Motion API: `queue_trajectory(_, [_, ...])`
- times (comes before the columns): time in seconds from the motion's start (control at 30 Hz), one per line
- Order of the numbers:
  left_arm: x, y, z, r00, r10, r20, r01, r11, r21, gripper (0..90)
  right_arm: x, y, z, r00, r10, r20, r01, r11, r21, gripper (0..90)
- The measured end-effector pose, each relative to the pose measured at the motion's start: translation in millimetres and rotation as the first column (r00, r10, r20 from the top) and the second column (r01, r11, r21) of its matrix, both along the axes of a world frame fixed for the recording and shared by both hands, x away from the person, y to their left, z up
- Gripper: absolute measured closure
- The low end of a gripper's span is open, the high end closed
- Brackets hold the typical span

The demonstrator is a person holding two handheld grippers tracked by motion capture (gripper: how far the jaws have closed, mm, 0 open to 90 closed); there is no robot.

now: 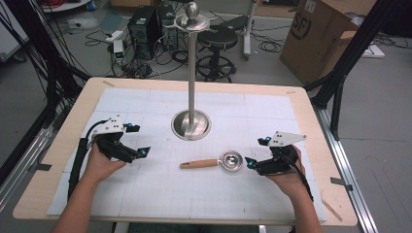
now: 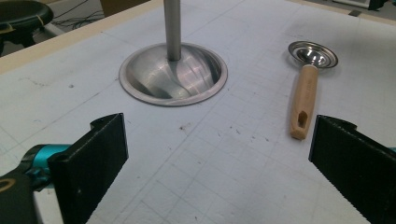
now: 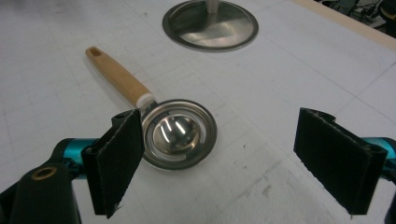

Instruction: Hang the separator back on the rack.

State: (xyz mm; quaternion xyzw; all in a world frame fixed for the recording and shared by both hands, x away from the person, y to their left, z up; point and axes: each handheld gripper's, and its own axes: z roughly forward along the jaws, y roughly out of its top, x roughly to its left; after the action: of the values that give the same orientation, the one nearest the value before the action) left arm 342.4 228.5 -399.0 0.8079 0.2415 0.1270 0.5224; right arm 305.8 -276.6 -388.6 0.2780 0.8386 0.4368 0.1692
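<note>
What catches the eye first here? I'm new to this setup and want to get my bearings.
A tall steel stand rises from a round base at the table's middle. In front of it lies a wooden-handled ladle, flat on the white mat. The left gripper and right gripper flank it, both open.

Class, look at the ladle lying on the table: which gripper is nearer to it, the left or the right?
Right. The right gripper sits just beside the ladle bowl, jaws open. The left gripper is farther off, beyond the handle end.

The cardboard box [image 1: 320, 34] bears a mark, seemingly "SF".
</note>
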Motion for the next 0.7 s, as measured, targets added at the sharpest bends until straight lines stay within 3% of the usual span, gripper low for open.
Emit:
queue_trajectory(0.2, [-1.4,2.7,0.0,1.0000,-0.004,0.002,0.004,1.0000,-0.006,5.2,6.0,15.4,2.8,0.9995,0.029,-0.011,-0.029,0.999,-0.025,14.8])
queue_trajectory(0.43, [-2.3,-3.8,-3.0,0.9996,-0.028,0.000,0.028,0.9993,0.025,5.2,15.4,29.0,2.4,0.9978,0.052,-0.042,-0.054,0.997,-0.061,14.8])
queue_trajectory(0.7, [-2.2,-2.3,-1.7,0.9996,-0.028,0.005,0.028,0.9995,0.015,5.2,25.4,51.7,11.7,0.9931,0.100,-0.061,-0.107,0.987,-0.121,14.8])
